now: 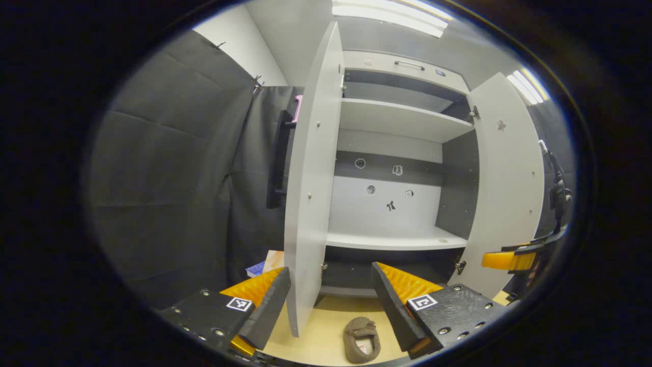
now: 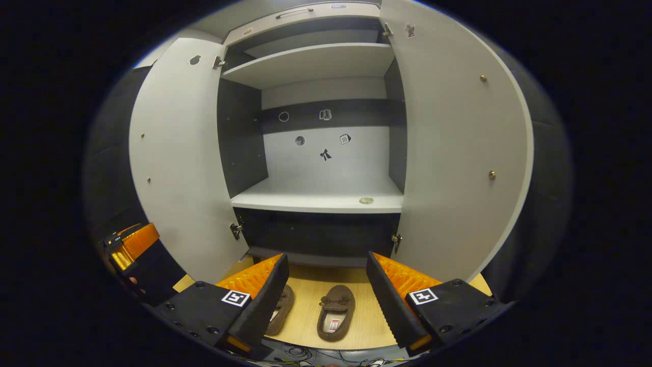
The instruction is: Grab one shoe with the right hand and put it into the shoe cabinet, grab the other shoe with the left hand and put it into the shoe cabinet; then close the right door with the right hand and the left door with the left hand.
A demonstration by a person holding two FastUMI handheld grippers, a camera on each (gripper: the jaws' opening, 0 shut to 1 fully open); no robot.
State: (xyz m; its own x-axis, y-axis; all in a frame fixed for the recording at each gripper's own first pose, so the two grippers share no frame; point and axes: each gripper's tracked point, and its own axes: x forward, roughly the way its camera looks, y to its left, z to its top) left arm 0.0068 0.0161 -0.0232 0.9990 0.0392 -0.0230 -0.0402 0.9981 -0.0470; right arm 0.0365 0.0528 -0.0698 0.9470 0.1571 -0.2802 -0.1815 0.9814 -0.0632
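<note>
Two brown slippers lie on the wooden floor before the open shoe cabinet (image 2: 316, 201). In the right gripper view one slipper (image 2: 336, 312) lies between my right gripper's (image 2: 323, 285) spread fingers, farther down; the other slipper (image 2: 281, 308) is half hidden behind the left finger. The right gripper is open and holds nothing. In the left gripper view my left gripper (image 1: 331, 295) is open too, straddling the edge of the left door (image 1: 310, 193), with one slipper (image 1: 361, 339) on the floor below. Both doors stand open; the right door (image 2: 458, 153) is wide open. The shelves are bare.
The other gripper shows at the edge of each view: right gripper (image 1: 509, 260) and left gripper (image 2: 132, 244). Black cloth walls flank the cabinet. A book-like object (image 1: 265, 265) lies on the floor left of the left door. Cables (image 2: 305, 351) lie at the floor's near edge.
</note>
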